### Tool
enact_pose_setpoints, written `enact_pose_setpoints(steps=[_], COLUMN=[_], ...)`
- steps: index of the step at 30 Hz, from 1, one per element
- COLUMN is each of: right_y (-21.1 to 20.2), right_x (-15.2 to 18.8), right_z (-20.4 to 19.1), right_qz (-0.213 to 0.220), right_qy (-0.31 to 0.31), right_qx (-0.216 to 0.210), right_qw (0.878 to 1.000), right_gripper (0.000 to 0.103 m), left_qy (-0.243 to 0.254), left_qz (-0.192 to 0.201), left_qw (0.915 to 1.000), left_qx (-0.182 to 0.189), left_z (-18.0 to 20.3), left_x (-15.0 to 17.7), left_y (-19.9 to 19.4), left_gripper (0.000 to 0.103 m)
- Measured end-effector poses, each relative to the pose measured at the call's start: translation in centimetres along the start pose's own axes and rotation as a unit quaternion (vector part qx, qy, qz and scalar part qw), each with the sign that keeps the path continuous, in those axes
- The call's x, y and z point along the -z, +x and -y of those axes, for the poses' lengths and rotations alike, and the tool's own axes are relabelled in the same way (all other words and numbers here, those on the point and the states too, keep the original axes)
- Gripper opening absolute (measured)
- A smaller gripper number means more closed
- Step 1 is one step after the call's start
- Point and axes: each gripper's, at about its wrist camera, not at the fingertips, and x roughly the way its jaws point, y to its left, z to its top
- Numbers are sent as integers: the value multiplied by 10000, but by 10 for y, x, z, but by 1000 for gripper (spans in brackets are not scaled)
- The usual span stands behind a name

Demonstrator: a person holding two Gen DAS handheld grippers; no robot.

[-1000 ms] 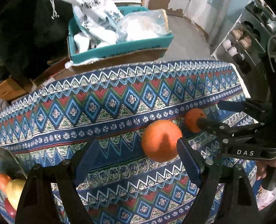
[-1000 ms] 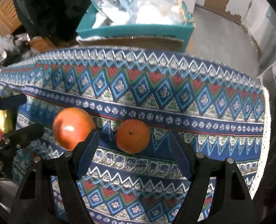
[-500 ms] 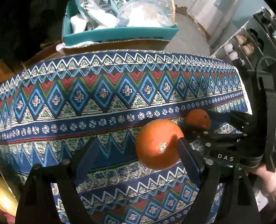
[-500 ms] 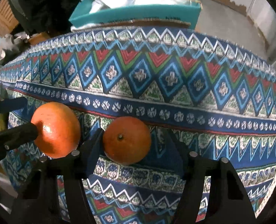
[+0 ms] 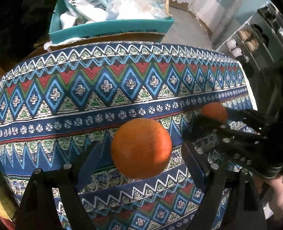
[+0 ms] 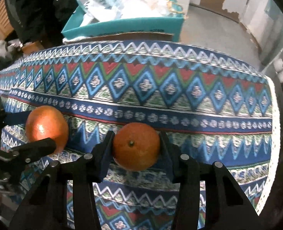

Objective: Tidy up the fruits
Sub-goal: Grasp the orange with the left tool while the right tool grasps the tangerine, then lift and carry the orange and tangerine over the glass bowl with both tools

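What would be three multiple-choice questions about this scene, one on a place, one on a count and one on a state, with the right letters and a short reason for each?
1. Where does the teal box stand?
A. beyond the far edge of the patterned cloth
B. on the cloth beside the oranges
C. between the right gripper's fingers

2. How many oranges lie on the cloth?
A. one
B. two
C. four

3. How does the right gripper stand?
A. wide open above bare cloth
B. shut on the small orange
C. shut on a banana

Answers:
1 A, since the box shows past the cloth's far border.
2 B, the small orange and the big orange.
3 B, both pads press the small orange's sides; the left gripper is open around the big orange, a gap at each pad.
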Motion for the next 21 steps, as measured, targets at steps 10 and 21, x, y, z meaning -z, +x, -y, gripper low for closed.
enact_pose_setpoints(steps=[10, 21], right_y=[-16, -13], right_x=[17, 16], right_z=[21, -7], right_qz=[45, 168], right_qy=[105, -75], right_qx=[33, 155], right_qw=[9999, 9997], right_gripper=[45, 45], left_qy=[86, 235], left_qz=[-7, 92], left_qw=[9994, 9987], left_qx=[-338, -445], left_z=[9, 8], left_x=[6, 14], left_y=[21, 16], left_gripper=[85, 68])
